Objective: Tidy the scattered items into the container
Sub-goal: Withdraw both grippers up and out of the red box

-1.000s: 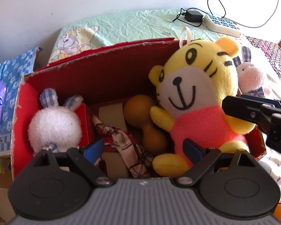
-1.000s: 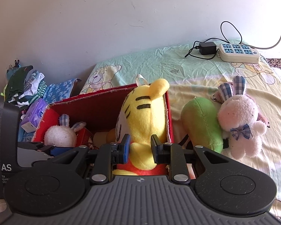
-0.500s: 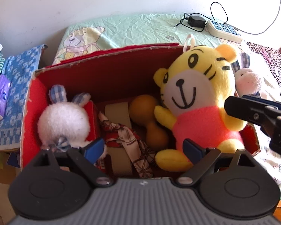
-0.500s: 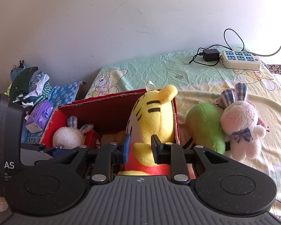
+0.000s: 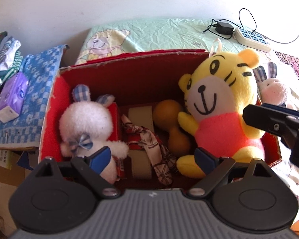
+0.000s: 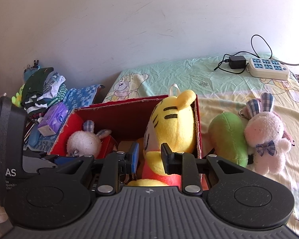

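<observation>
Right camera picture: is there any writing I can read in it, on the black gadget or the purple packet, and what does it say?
"AS": white letters on the black device at the left edge; the word's start is cut off.
Smaller white lines beneath it: too small and cropped to read.
Purple tissue packet: a blue oval logo, blurred, unreadable.
Bedsheet: a small dark mark, illegible.

Your red cardboard box (image 5: 129, 79) sits open-topped on the bedsheet. Inside it, at your right, the yellow tiger plush (image 5: 221, 103) in its pink-orange shirt sits upright against the right wall, head above the rim. At the left end, a white bunny plush (image 5: 85, 123) with checked ears and a blue bow leans against a small red carton (image 5: 116, 117). Between the two plushes lie a patterned cloth (image 5: 149, 141), a tan gourd-shaped piece (image 5: 173, 125) and beige blocks (image 5: 140, 115). Outside, just beside the box's right wall, you see a green plush (image 6: 227, 137) touching a second white bunny plush (image 6: 265, 133) on the sheet.
</observation>
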The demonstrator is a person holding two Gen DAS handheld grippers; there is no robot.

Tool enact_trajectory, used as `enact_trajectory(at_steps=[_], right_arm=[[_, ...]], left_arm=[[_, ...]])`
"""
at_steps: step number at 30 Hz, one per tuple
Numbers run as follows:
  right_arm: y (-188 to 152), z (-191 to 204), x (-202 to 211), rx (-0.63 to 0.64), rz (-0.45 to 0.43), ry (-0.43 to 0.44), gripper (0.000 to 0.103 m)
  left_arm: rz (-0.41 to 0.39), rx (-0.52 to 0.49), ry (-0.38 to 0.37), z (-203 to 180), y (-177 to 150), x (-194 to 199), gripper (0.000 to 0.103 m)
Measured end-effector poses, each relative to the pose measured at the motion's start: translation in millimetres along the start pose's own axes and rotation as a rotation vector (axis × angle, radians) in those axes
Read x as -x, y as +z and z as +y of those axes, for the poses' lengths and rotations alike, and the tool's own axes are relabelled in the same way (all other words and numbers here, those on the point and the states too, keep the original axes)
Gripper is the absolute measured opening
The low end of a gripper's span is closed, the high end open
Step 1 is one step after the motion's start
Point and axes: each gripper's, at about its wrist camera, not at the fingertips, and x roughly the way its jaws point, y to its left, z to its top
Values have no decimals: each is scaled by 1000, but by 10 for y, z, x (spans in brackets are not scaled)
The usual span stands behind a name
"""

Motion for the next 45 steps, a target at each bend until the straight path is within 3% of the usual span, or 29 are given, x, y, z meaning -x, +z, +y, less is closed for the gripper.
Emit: enact_trajectory(at_steps=[21, 31, 45], right_arm=[[-17, -258, 268, 9, 7, 60, 26], [-78, -194, 242, 10, 41, 103, 26], [-120, 48, 55, -11, 71, 77, 26]], left_arm=[[-41, 50, 111, -227, -52, 285, 97], [-7, 66, 145, -128, -88, 241, 98], [11, 32, 191, 126, -108, 102, 98]])
